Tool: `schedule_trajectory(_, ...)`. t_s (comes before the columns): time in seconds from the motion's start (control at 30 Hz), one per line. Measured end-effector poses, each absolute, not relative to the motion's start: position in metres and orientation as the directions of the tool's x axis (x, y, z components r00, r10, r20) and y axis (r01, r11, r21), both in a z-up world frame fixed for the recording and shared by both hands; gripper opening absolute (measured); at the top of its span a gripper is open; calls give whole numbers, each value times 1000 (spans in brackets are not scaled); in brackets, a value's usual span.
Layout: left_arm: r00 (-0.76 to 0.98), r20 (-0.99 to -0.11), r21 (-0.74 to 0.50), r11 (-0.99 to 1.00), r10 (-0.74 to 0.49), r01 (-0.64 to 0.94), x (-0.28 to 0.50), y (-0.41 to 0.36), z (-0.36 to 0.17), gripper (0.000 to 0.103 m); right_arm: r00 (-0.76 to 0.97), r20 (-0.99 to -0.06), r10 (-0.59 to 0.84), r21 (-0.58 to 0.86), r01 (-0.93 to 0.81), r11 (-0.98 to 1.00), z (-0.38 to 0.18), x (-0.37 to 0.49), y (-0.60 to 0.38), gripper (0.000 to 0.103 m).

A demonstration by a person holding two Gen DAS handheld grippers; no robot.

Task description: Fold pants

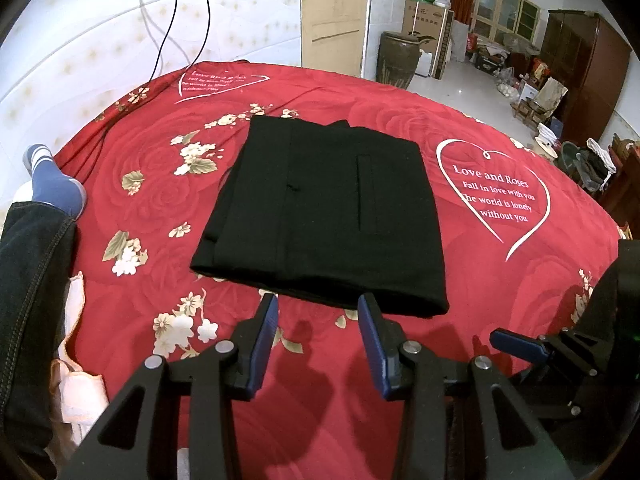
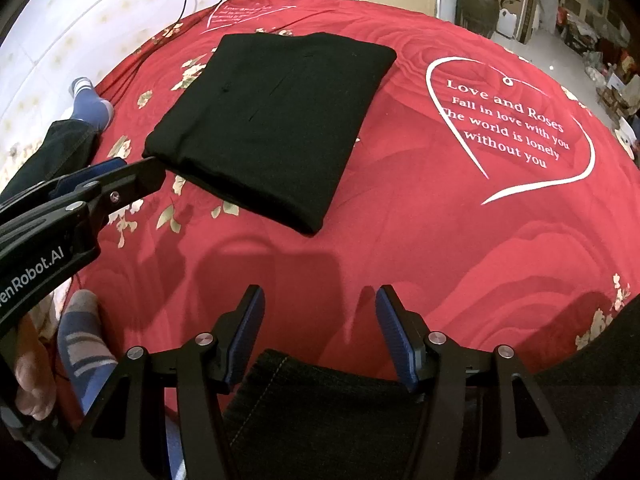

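Observation:
The black pants [image 1: 320, 216] lie folded into a compact rectangle on the red rose-print bedspread [image 1: 500, 300]; they also show in the right wrist view [image 2: 272, 120]. My left gripper [image 1: 318, 308] is open and empty, its fingertips just short of the pants' near edge. It shows from the side in the right wrist view [image 2: 132, 172], tip next to the pants' near left corner. My right gripper [image 2: 320, 300] is open and empty, held back from the pants over bare bedspread. One of its fingers [image 1: 516, 344] shows in the left wrist view at the right.
The person's legs in dark jeans [image 1: 28, 300] and blue socks [image 1: 56, 184] rest on the bed's left side; a knee [image 2: 320, 408] sits under my right gripper. Black cables [image 1: 168, 40] run along the white wall. A cluttered room with a jar [image 1: 396, 60] lies beyond the bed.

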State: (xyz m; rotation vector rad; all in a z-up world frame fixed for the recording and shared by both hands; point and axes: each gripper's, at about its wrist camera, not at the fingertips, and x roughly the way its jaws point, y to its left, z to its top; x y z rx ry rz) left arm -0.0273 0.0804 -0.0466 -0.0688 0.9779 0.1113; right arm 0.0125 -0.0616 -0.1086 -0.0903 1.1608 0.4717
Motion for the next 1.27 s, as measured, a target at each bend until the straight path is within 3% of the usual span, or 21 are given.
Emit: schedule_trajectory(1.27,560,-825,-10,990,71,-141,-28,80,-43,44,322,-910,259,107,-422,900,-107,7,-55,60)
